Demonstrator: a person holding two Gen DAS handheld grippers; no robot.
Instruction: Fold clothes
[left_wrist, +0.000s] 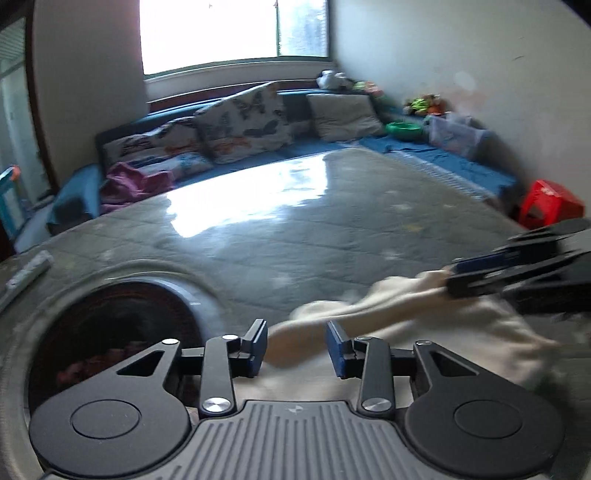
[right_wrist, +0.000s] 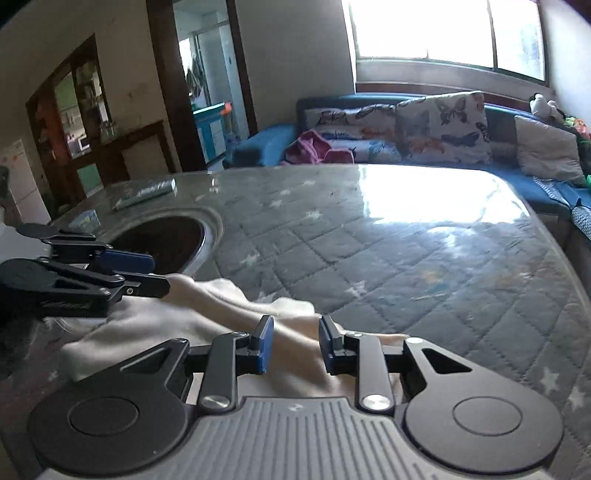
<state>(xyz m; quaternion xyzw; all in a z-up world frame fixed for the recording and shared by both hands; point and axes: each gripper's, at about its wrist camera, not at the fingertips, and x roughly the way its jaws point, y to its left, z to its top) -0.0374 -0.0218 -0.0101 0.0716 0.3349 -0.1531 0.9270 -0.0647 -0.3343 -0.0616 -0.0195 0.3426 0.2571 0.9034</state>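
Observation:
A cream-white garment (left_wrist: 388, 325) lies bunched at the near edge of the quilted grey table (left_wrist: 280, 229). It also shows in the right wrist view (right_wrist: 207, 314). My left gripper (left_wrist: 297, 345) is open, its blue pads (left_wrist: 334, 347) on either side of a fold of the cloth. My right gripper (right_wrist: 293, 343) is open too, with the cloth running between its pads (right_wrist: 264, 343). In the left wrist view the right gripper (left_wrist: 452, 275) comes in from the right, at the cloth's raised edge. In the right wrist view the left gripper (right_wrist: 159, 275) comes in from the left, over the cloth.
A round dark opening (left_wrist: 118, 332) is set in the table at the near left, also visible in the right wrist view (right_wrist: 162, 242). A blue sofa (left_wrist: 229, 122) with butterfly cushions runs behind. A red stool (left_wrist: 550, 205) stands right. A grey flat object (right_wrist: 147, 192) lies far left.

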